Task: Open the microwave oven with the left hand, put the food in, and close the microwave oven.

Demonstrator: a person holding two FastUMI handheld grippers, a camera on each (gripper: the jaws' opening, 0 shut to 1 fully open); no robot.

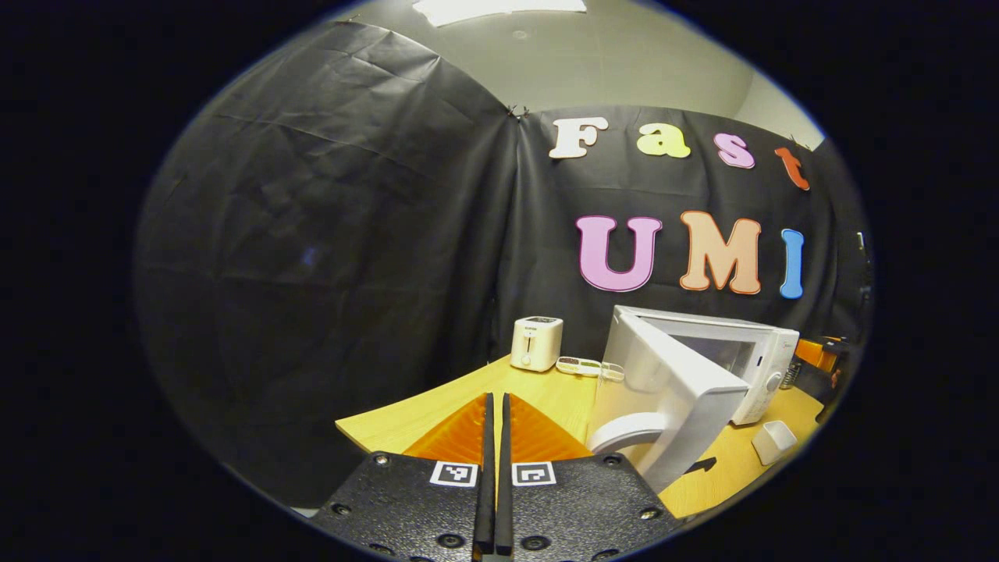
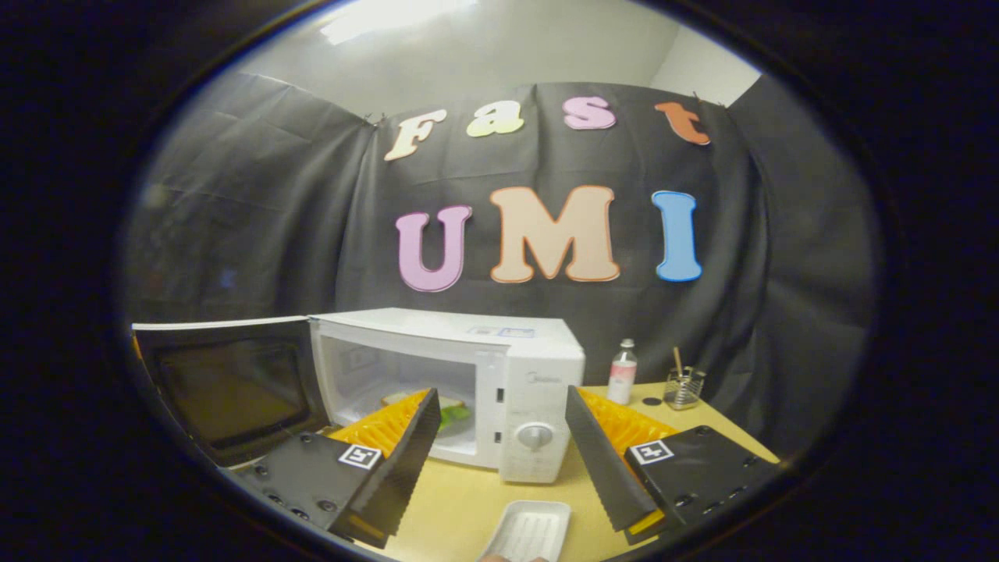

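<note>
The white microwave (image 2: 531,375) stands on the wooden table (image 2: 460,492) with its door (image 2: 226,390) swung wide open to the left. Inside, on the oven floor, lies the food (image 2: 451,411), a sandwich with green in it, partly hidden by a finger. My right gripper (image 2: 502,398) is open in front of the cavity and control panel, with nothing between its fingers. In the left gripper view the microwave (image 1: 753,355) is to the right, its open door (image 1: 675,394) edge-on toward me. My left gripper (image 1: 495,396) is shut on nothing, left of the door and apart from it.
A white toaster (image 1: 536,343) and a flat white object (image 1: 581,365) sit at the table's back. An empty white tray (image 2: 527,531) lies just in front of the microwave. A small bottle (image 2: 622,373) and a wire cup (image 2: 683,388) stand to the microwave's right.
</note>
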